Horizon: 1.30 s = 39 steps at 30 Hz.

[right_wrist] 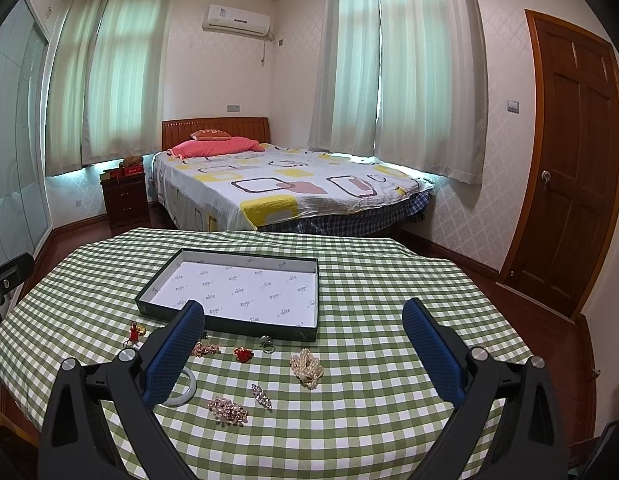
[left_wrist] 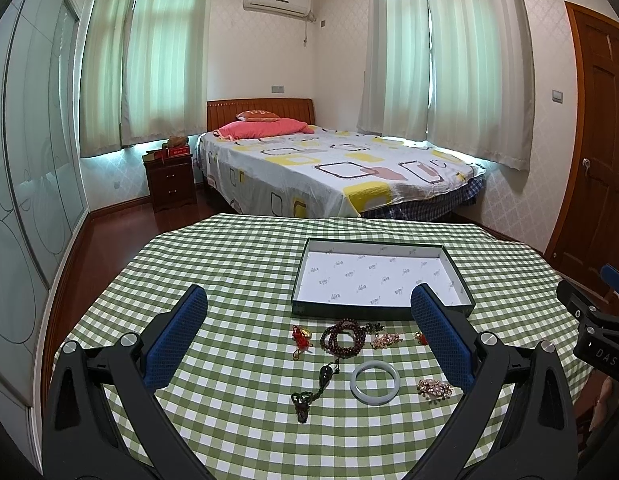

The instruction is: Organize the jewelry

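A shallow dark box (left_wrist: pixel 379 310) (right_wrist: pixel 229 326) with a white printed lining sits empty on the checked tablecloth. Loose jewelry lies in front of it: a brown bead bracelet (left_wrist: pixel 343 338), a pale jade bangle (left_wrist: pixel 374 382) (right_wrist: pixel 188 387), a dark pendant on a cord (left_wrist: pixel 315 386), a red charm (left_wrist: pixel 300 338) (right_wrist: pixel 133 332), rhinestone brooches (left_wrist: pixel 434 389) (right_wrist: pixel 228 410), a pearl cluster (right_wrist: pixel 307 368), a ring (right_wrist: pixel 267 343) and a hair clip (right_wrist: pixel 261 396). My left gripper (left_wrist: pixel 309 300) is open above the pieces. My right gripper (right_wrist: pixel 303 316) is open too, holding nothing.
The green-and-white tablecloth (left_wrist: pixel 229 264) (right_wrist: pixel 389 300) covers a round-cornered table. Behind it stand a bed (left_wrist: pixel 329 168), a dark nightstand (left_wrist: pixel 169 184) and curtained windows. A wooden door (right_wrist: pixel 569 160) is on the right. The right gripper's body (left_wrist: pixel 597 332) shows at the left view's right edge.
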Each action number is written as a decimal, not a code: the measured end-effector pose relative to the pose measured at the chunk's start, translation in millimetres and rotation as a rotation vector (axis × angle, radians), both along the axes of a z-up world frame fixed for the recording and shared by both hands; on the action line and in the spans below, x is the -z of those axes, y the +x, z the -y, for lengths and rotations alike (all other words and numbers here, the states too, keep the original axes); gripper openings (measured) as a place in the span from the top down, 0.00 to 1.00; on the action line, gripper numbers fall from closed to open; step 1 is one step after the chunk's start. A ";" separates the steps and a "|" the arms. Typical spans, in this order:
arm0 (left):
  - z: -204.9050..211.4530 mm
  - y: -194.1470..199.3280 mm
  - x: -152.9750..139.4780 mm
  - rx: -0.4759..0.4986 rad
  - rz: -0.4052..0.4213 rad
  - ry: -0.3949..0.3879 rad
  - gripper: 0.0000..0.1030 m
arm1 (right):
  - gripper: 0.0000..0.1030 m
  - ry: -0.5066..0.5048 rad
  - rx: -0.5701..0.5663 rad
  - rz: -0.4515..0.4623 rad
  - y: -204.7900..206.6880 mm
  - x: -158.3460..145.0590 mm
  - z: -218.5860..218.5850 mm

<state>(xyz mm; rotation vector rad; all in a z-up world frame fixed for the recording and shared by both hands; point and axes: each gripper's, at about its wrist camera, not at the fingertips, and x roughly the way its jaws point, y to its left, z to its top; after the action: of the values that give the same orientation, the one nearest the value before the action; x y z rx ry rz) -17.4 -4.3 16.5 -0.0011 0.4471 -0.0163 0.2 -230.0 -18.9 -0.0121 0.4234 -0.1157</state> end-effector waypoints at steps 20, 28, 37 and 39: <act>-22.6 66.6 101.6 0.012 -0.275 -0.059 0.04 | 0.06 0.058 -0.037 -0.140 41.8 81.7 24.0; -8.5 107.7 159.2 0.046 -0.420 -0.008 0.23 | 0.07 0.103 -0.061 -0.291 67.8 134.9 26.2; -3.6 134.4 186.6 0.077 -0.488 -0.011 0.42 | 0.39 0.116 -0.094 -0.359 87.1 155.9 25.1; -1.4 137.5 188.8 0.085 -0.490 -0.005 0.44 | 0.42 0.132 -0.099 -0.382 90.9 161.0 26.5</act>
<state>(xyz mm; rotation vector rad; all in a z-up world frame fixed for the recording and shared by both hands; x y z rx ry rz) 120.1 -2.9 -172.3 0.0096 0.9371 -0.1024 91.2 -256.5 -179.9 0.0753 0.8103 0.0140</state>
